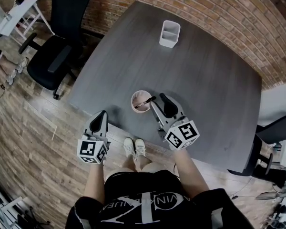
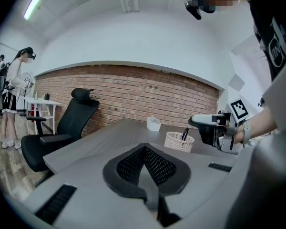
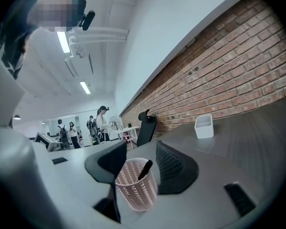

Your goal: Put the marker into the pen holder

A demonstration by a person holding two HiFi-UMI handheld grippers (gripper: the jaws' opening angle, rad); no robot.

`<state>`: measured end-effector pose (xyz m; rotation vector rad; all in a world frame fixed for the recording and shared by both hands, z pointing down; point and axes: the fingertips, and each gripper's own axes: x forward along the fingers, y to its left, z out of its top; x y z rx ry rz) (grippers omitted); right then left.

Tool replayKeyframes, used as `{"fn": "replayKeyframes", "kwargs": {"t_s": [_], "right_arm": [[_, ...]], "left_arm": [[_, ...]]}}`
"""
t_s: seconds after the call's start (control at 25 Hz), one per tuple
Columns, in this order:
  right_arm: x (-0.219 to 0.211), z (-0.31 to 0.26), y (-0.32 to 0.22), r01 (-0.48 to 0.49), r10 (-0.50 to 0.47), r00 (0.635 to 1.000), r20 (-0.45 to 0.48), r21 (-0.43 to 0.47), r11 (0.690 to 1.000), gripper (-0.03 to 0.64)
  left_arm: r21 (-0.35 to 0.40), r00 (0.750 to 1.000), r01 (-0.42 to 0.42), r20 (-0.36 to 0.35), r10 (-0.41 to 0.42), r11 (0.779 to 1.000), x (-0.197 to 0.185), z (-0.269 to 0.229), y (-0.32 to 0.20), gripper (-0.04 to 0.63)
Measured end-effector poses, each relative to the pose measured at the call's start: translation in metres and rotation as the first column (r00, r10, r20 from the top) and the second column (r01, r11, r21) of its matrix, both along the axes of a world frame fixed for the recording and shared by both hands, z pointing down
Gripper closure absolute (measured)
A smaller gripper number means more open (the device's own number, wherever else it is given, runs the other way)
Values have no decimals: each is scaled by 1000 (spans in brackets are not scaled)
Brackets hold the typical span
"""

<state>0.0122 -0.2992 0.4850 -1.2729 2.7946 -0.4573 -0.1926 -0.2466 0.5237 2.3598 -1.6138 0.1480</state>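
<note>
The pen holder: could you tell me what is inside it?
A black marker leans inside the pen holder, top above the rim. Its lower end and the holder's floor are hidden by the wall.

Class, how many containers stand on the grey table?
2: a pink mesh pen holder near the front edge, holding the marker, and a white box toward the far edge.

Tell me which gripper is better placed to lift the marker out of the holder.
Right, probably. The right gripper is open and sits next to the holder, with the marker leaning toward it. The left gripper is shut and is at the edge of the table, farther away.
</note>
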Motion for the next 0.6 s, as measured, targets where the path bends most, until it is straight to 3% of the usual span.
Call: {"fn": "replayKeyframes", "kwargs": {"t_s": [0.2,0.6], "right_arm": [[1,-13,2,10,-9,1000,-23,37,999,517],[13,-24,2,15,-14,999,-46,33,999,575]], "left_arm": [[23,1000,11,4,-11,1000,-1,-12,-2,580],[72,1000,20,7,-21,997,2,-38,-9,580]]}}
